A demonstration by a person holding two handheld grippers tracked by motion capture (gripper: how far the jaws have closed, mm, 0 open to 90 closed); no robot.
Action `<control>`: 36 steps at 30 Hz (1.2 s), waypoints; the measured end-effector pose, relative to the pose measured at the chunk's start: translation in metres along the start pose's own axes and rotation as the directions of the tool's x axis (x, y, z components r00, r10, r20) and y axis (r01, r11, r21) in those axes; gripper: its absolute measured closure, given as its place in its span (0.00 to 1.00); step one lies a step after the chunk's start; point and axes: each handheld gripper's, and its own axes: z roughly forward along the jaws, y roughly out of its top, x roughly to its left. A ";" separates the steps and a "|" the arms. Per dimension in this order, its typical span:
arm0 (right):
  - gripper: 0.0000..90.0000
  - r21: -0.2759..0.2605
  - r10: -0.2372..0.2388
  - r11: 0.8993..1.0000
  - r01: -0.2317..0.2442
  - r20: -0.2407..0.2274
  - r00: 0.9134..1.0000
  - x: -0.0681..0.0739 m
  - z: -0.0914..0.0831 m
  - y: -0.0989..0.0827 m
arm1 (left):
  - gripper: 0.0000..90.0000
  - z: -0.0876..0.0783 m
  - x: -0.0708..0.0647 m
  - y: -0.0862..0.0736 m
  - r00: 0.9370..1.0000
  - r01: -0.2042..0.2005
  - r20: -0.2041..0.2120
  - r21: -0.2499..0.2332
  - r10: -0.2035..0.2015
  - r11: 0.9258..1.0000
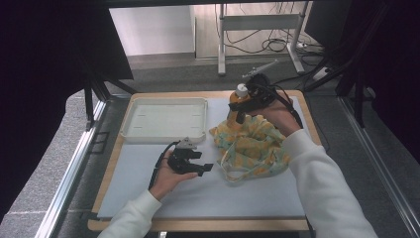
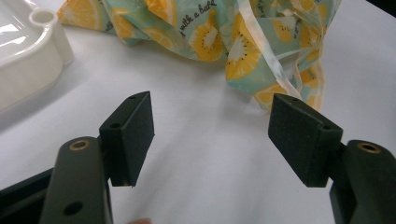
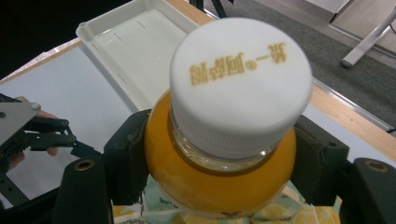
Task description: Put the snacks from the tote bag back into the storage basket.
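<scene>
Gripping the orange juice bottle with white cap in the right gripper, upper centre of the high view, apparently above the fruit-print cloth bag; keeping it upright. Left gripper idling open over the desk.

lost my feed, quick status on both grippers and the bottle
Right gripper shut on orange bottle, upright over fruit-print bag. Left gripper open, nothing between fingers. White tray sits apart.

Overhead light is brightening the white table mat evenly while the surroundings are staying dark. The bottle cap is glaring softly; nearby pads are casting faint shadows and blurring slightly.
</scene>
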 end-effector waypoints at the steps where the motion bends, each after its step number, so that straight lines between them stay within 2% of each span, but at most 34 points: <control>1: 0.34 -0.001 -0.003 1.000 0.003 -0.003 1.000 0.001 0.001 0.001 | 0.34 0.000 0.000 0.000 1.000 0.000 0.000 0.001 0.000 1.000; 36: 0.34 0.018 -0.032 0.999 0.033 -0.053 0.998 0.028 0.061 0.032 | 0.34 -0.003 0.002 -0.001 1.000 0.000 0.009 -0.011 0.000 1.000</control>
